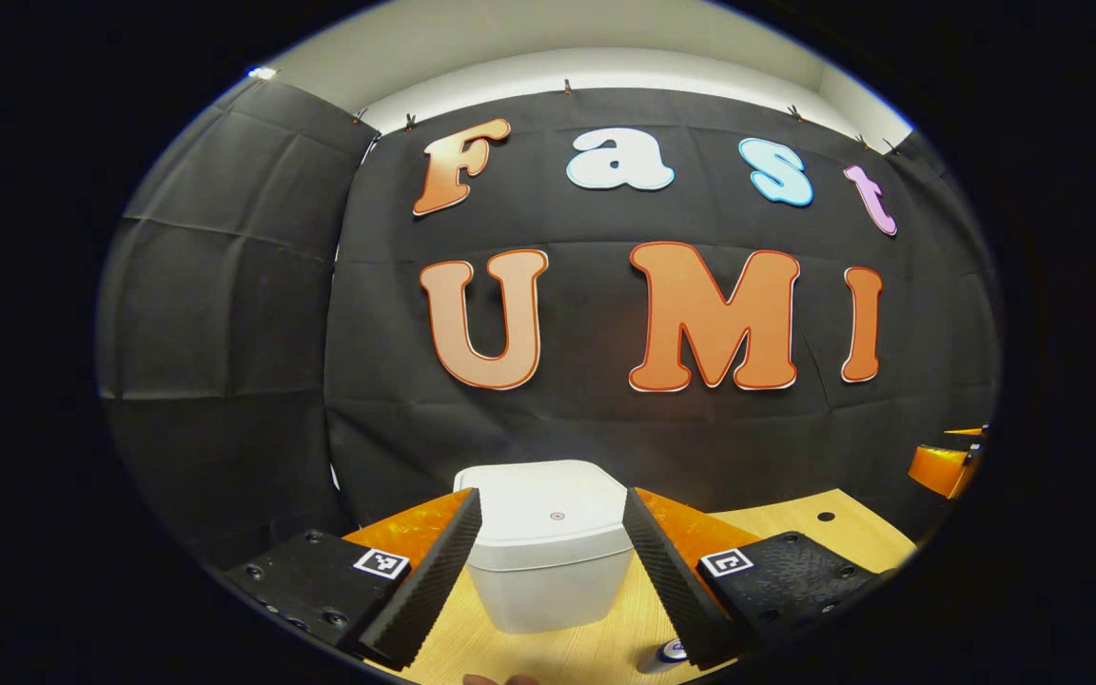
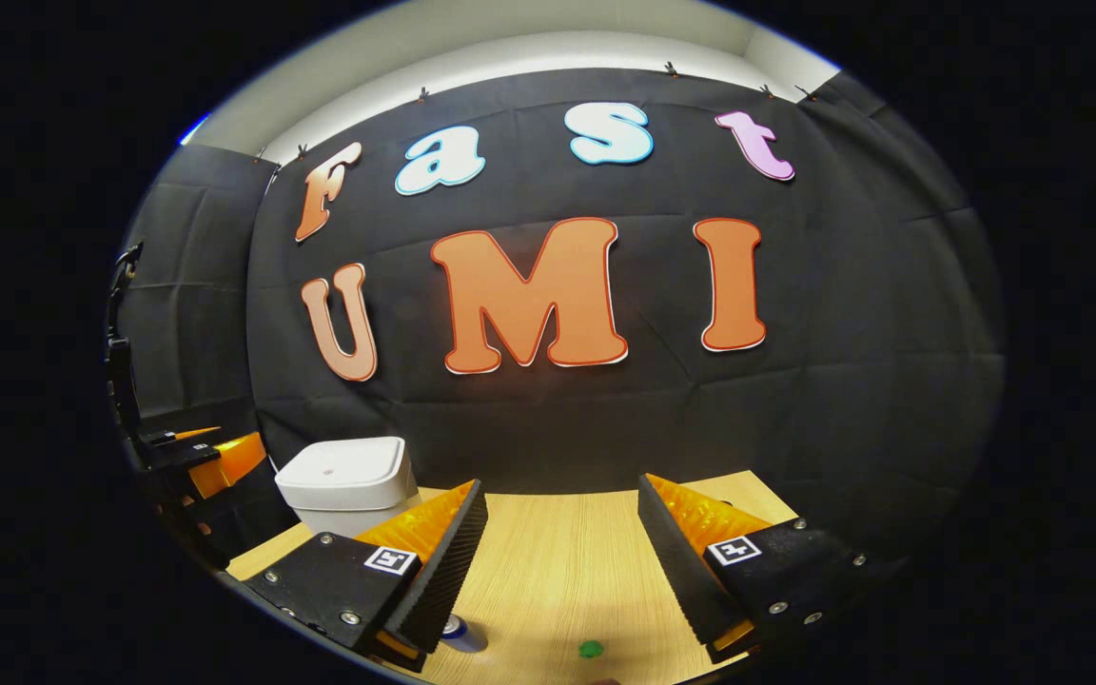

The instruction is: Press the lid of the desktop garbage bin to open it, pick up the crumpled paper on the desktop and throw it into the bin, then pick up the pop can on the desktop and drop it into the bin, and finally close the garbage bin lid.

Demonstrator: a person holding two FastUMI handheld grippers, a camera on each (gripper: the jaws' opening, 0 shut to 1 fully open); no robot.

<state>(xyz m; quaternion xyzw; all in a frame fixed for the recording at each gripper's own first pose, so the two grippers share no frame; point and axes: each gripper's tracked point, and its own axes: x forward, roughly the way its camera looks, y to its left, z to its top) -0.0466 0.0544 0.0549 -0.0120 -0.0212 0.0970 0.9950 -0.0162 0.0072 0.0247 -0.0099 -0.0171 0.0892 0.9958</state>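
The garbage bin (image 1: 548, 552) is standing upright on the wooden worktop (image 1: 795, 521), its long axis vertical, with the wall cloth close behind it. The lid (image 1: 548, 509) is sitting flat and closed on top, so the contents cannot be told. A small round mark is showing at the middle of the lid.

In the left gripper view, the left claw (image 1: 553, 533) is hanging spread wide, pinching nothing. The bin is lying straight ahead of it, framed between the two fingers and apart from both. The top of the pop can (image 1: 664, 655) is peeking out at the lower edge, just beside the right-hand finger; whether it is upright or lying cannot be told. The other gripper is showing as an orange part at the far right edge.

In the right gripper view, the right claw (image 2: 562, 533) is likewise standing spread and holding nothing. The bin (image 2: 348, 485) is sitting off to its left and farther back, well apart from the fingers. The pop can (image 2: 462, 633) is lying low beneath the left-hand finger, partly hidden by it. A small green object (image 2: 590, 649) is resting on the worktop (image 2: 557, 561) between the fingers, near the bottom edge.
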